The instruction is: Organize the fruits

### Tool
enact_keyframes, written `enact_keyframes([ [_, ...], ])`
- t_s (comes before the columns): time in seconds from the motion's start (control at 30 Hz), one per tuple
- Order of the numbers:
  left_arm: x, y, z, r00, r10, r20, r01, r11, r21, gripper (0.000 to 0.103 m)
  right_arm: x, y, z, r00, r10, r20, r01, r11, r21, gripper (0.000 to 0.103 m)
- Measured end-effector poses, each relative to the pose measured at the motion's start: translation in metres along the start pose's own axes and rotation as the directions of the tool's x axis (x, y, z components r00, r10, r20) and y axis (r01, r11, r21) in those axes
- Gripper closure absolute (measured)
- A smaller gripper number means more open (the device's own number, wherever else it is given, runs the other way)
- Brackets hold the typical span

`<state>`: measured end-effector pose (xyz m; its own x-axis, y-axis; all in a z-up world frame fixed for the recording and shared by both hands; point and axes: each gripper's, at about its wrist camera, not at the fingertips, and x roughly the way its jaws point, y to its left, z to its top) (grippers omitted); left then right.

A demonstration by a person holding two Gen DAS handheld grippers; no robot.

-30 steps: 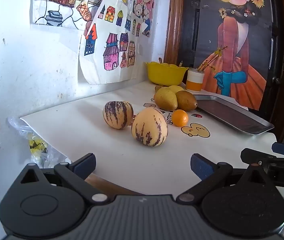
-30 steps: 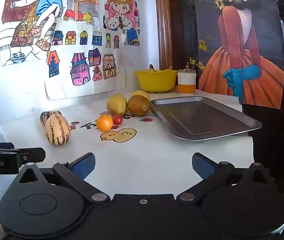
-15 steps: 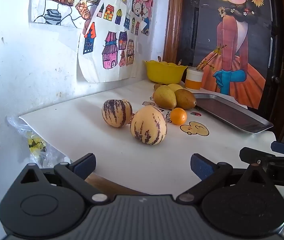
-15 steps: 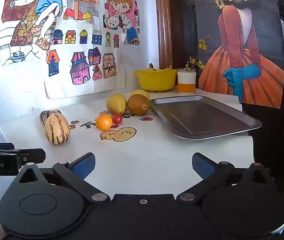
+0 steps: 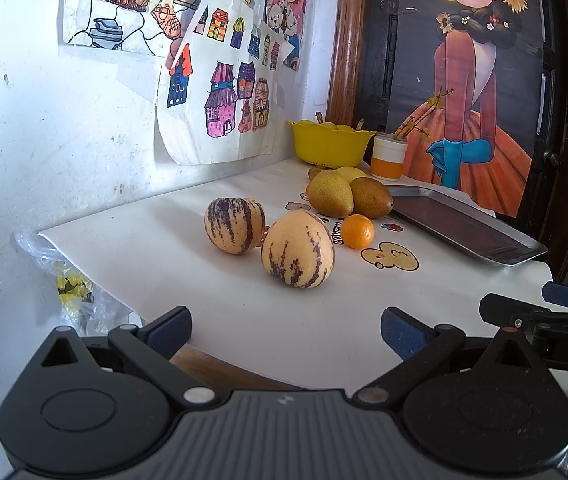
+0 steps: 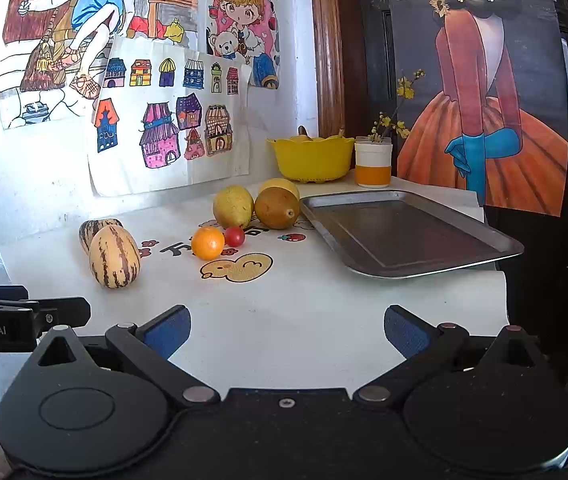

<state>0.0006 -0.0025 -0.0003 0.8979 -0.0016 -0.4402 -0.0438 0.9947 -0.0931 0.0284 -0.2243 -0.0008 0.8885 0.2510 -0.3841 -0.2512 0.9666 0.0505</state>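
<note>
- Left tongs (image 5: pixel 286 328): spread wide, nothing between the pads, hanging over the near edge of the bench (image 5: pixel 243 312). Against the view a second ago, the striped fruits sit slightly lower and larger in frame, so the left tool has eased forward a little.
- Right tongs (image 6: pixel 287 330): also spread and empty, at the near bench edge. The right view is almost unchanged from a second ago; this tool is holding its place.
- Fruits, none moved: near striped melon (image 5: pixel 298 250) closest to the left tongs, far striped melon (image 5: pixel 234 225) just behind and left of it; small orange (image 6: pixel 207 243) touching or just beside the cherry tomato (image 6: pixel 234 236); two pears (image 6: pixel 233 206) (image 6: pixel 277 208) pressed together with a yellow fruit (image 6: pixel 284 187) behind them.
- Metal tray (image 6: pixel 404 270): bare, on the right of the bench, its near corner overhanging the edge.
- Yellow bowl (image 6: pixel 312 158) and an orange-and-white cup (image 6: pixel 373 162) at the back by the wall.
- Reading: sorting has not started; all fruit is loose on the bench and well apart from both tongs. The small forward creep suggests the left side is lining up on the near striped melon first.
- Caution: that melon is rounded and wide for the tongs; could roll if nudged.
</note>
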Motion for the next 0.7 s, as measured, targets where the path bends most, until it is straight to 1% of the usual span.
enact_keyframes([
  [0.7, 0.001, 0.0015, 0.0001, 1.0, -0.001, -0.001, 0.001, 1.0, 0.0, 0.0, 0.0, 0.0003, 0.0, 1.0, -0.001, -0.002, 0.001, 1.0, -0.002, 0.0],
])
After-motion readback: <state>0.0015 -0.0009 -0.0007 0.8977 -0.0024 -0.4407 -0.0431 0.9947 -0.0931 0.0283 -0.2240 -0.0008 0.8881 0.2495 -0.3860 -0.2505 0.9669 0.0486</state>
